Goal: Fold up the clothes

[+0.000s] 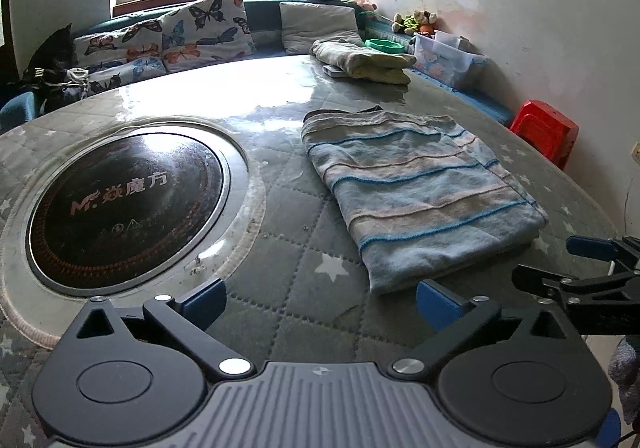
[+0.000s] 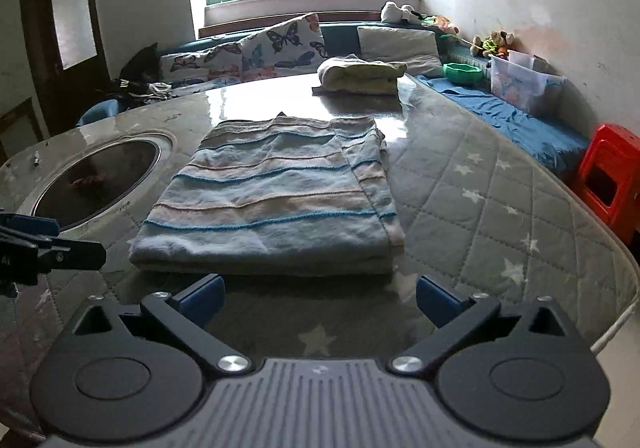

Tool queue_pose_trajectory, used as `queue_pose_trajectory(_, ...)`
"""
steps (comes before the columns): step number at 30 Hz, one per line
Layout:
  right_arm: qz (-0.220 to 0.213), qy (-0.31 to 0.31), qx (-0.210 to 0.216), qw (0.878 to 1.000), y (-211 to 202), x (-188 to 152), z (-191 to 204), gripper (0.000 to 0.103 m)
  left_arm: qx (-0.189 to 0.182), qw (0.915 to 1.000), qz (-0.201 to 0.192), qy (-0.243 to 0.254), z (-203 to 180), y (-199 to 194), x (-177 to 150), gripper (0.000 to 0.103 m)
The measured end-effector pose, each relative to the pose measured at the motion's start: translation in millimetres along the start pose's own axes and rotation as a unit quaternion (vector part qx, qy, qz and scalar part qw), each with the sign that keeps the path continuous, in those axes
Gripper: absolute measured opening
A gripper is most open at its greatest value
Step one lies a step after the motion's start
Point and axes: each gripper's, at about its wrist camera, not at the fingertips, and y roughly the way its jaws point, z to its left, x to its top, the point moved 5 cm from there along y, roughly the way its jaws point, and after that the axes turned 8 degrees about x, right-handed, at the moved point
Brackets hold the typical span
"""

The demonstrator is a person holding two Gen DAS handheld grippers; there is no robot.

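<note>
Both grippers angled downward, left gripper (image 1: 320, 302) and right gripper (image 2: 320, 300) spread wide, empty, folded striped garment (image 2: 272, 200) apparently untouched

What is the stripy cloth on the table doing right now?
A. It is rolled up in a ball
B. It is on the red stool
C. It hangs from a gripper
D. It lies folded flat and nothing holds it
D: the striped cloth lies folded flat on the table, and both hand-held grippers, left and right, are open and empty in front of it.
</note>
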Motion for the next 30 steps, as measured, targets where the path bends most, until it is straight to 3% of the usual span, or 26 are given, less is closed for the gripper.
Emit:
queue_pose_trajectory(12,-0.002,-0.004,-0.032,0.999,-3.1,-7.7,13.2,0.103,0.003,0.9999,0.010,0.005,-6.4,-4.8,-16.4,0.103)
queue_pose_trajectory(30,-0.007,0.004,-0.036,0.999,-10.2,-15.9,20.4,0.103,-0.003,0.9999,0.013,0.007,-12.7,-13.4,-30.8,0.103)
